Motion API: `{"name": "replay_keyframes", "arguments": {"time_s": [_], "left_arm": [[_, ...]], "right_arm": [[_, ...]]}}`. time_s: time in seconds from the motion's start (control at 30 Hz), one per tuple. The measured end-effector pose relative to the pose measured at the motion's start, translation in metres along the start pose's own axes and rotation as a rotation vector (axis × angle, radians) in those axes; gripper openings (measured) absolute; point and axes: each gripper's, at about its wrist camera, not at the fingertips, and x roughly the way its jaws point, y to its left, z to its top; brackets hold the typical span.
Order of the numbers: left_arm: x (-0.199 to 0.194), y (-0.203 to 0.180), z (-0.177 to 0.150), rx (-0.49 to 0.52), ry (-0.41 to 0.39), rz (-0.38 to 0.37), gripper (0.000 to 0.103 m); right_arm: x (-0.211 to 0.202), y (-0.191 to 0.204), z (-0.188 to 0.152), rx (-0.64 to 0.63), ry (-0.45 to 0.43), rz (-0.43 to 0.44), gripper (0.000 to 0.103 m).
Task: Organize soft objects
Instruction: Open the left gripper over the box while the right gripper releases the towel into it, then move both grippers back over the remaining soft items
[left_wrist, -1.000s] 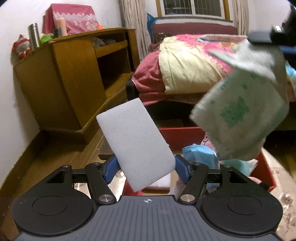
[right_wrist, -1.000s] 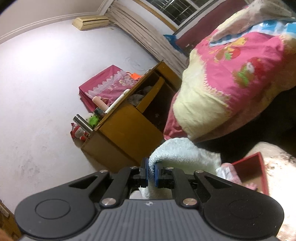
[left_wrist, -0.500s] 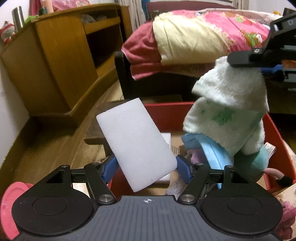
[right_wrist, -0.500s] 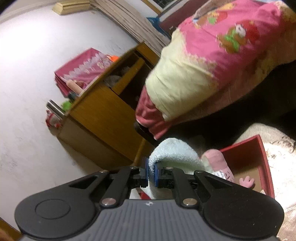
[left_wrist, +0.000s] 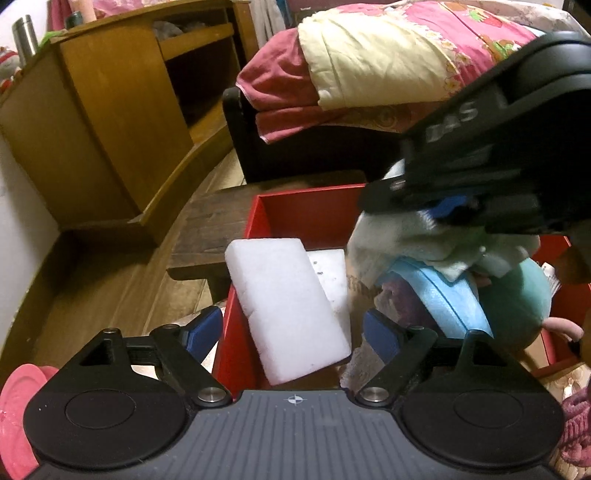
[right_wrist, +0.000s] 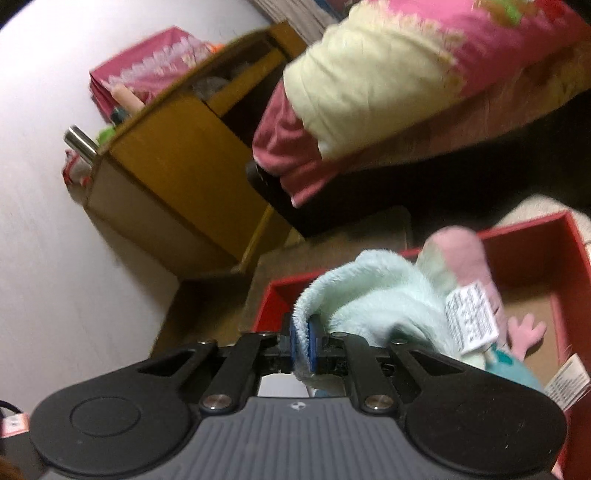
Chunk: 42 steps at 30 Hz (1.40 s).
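Spreading apart, the left tongs (left_wrist: 293, 332) are opening around the white sponge block (left_wrist: 288, 308), which lies tilted between the blue pads without either one pressing it — its far end leans into the red box (left_wrist: 310, 212), against the left wall. The right tongs (right_wrist: 303, 347) are clamped tight on a fold of the pale green fluffy towel (right_wrist: 369, 295), held low over the box's far right part. Beneath the towel sit a blue foam piece (left_wrist: 443, 295) and a teal-and-pink plush toy (left_wrist: 517, 299). Farther off stand a wooden cabinet (left_wrist: 110, 122) on the left and a bed with a pink quilt (left_wrist: 406, 55).
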Motion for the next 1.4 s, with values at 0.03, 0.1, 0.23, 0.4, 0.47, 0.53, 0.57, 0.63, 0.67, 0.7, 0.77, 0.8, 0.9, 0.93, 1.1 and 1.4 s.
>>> {"name": "replay_keyframes", "arguments": {"time_s": [0.03, 0.1, 0.23, 0.4, 0.47, 0.53, 0.57, 0.63, 0.67, 0.7, 0.77, 0.8, 0.9, 0.93, 1.1, 1.4], "left_arm": [[0.0, 0.0, 0.0, 0.0, 0.002, -0.001, 0.082], [0.0, 0.002, 0.001, -0.011, 0.004, -0.001, 0.082], [-0.006, 0.011, 0.005, -0.063, -0.002, -0.017, 0.082], [-0.022, 0.016, 0.008, -0.1, -0.022, -0.03, 0.082], [-0.031, 0.016, 0.008, -0.1, -0.038, -0.035, 0.083], [-0.037, 0.015, 0.008, -0.104, -0.049, -0.043, 0.083], [-0.042, 0.015, 0.007, -0.105, -0.054, -0.05, 0.083], [-0.048, 0.014, 0.005, -0.112, -0.058, -0.058, 0.083], [-0.051, 0.014, 0.004, -0.118, -0.057, -0.063, 0.083], [-0.055, 0.014, 0.001, -0.122, -0.057, -0.072, 0.083], [-0.062, 0.012, -0.003, -0.121, -0.058, -0.088, 0.083], [-0.064, 0.011, -0.005, -0.117, -0.057, -0.094, 0.083], [-0.074, 0.005, -0.01, -0.107, -0.059, -0.115, 0.083], [-0.077, 0.003, -0.012, -0.104, -0.06, -0.122, 0.083], [-0.088, -0.008, -0.023, -0.071, -0.059, -0.156, 0.083], [-0.098, -0.008, -0.047, -0.068, -0.016, -0.189, 0.084]], "right_arm": [[0.002, 0.0, 0.0, -0.001, 0.012, 0.002, 0.0], [0.001, 0.001, -0.001, -0.003, 0.008, -0.006, 0.008], [-0.012, 0.004, 0.002, 0.002, -0.018, 0.006, 0.012], [-0.033, 0.012, 0.003, -0.018, -0.057, 0.002, 0.013], [-0.041, 0.015, 0.003, -0.014, -0.073, 0.004, 0.013], [-0.05, 0.018, 0.002, -0.013, -0.08, 0.006, 0.013], [-0.055, 0.02, 0.002, -0.018, -0.085, 0.004, 0.013], [-0.065, 0.024, -0.001, -0.034, -0.082, 0.0, 0.013], [-0.07, 0.025, -0.003, -0.035, -0.083, -0.004, 0.013], [-0.076, 0.025, -0.006, -0.034, -0.085, -0.008, 0.013], [-0.086, 0.026, -0.013, -0.036, -0.08, -0.014, 0.013], [-0.092, 0.025, -0.017, -0.038, -0.076, -0.022, 0.013], [-0.108, 0.023, -0.03, -0.046, -0.065, -0.033, 0.013], [-0.114, 0.021, -0.034, -0.043, -0.07, -0.039, 0.013], [-0.132, 0.015, -0.045, -0.019, -0.069, -0.055, 0.013], [-0.147, -0.001, -0.071, 0.027, -0.038, -0.081, 0.013]]}}
